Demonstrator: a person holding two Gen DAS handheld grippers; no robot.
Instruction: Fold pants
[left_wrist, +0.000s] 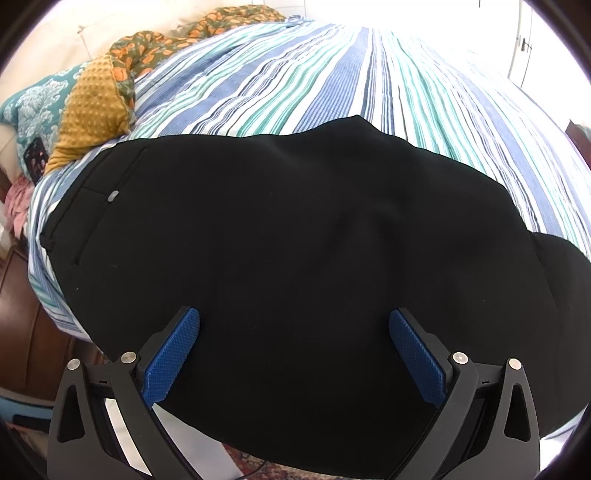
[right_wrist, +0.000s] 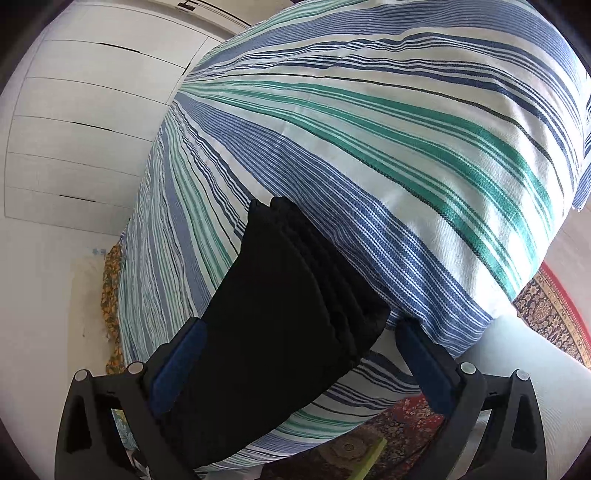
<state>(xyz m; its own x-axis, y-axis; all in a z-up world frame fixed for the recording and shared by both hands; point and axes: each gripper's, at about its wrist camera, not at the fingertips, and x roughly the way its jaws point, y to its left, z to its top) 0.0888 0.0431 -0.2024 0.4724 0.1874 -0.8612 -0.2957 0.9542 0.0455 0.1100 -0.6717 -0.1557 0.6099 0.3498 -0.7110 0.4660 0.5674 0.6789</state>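
Your left gripper (left_wrist: 294, 325) has its two black fingers with blue textured pads (left_wrist: 171, 360) spread wide, one on each side of a broad stretch of the black fabric pants (left_wrist: 288, 236). Nothing is pinched between them; whether the pads touch the cloth cannot be told. The pants lie flat across the near edge of the bed, on the white bedspread with blue and green stripes (left_wrist: 332, 74), and their near edge hangs over the side of the mattress. Towards the left end of the garment you can see a pocket seam with a small grey tab (left_wrist: 113, 195). Beyond the pants, at the far left of the bed, sit a mustard-yellow dotted cushion (left_wrist: 92, 99), an olive floral cloth with orange flowers (left_wrist: 155, 44) and a teal patterned pillow (left_wrist: 33, 103).

Your right gripper (right_wrist: 297, 332) is also wide apart, its dark blue pads (right_wrist: 424, 365) standing either side of the narrow, layered end of the pants (right_wrist: 280, 314), seen here edge-on as stacked folds. The left pad is close against the cloth, the right one just beside it, with nothing clamped. The striped bedspread (right_wrist: 388, 147) swells up behind the garment. To the left stands a white panelled wardrobe (right_wrist: 85, 110), and at lower right a patterned red and dark rug (right_wrist: 554, 306) covers the floor.
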